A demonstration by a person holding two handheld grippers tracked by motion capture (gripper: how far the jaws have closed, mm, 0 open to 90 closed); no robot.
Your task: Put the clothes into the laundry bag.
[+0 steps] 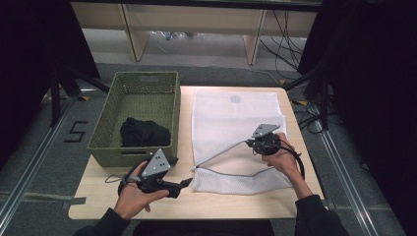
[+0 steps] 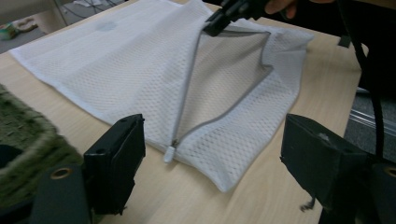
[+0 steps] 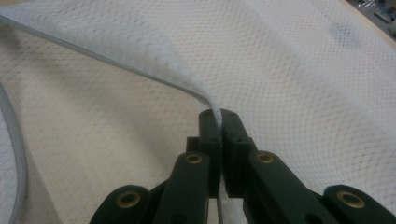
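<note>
A white mesh laundry bag (image 1: 231, 113) lies flat on the wooden table (image 1: 221, 201), its grey zipper undone. My right gripper (image 1: 252, 143) is shut on the upper edge of the bag's opening and holds that edge up off the lower layer; in the right gripper view the mesh (image 3: 303, 70) is pinched between the closed jaws of the right gripper (image 3: 219, 116). My left gripper (image 1: 186, 183) hangs open near the bag's front left corner with nothing in it. In the left gripper view its jaws frame the zipper pull (image 2: 169, 153), and the right gripper (image 2: 219, 21) shows beyond.
A green woven basket (image 1: 142, 81) stands on the table's left side with a black garment (image 1: 144, 132) inside; its corner (image 2: 23, 135) shows in the left gripper view. Bare wood runs along the front edge. Cables and shelving legs lie on the floor behind.
</note>
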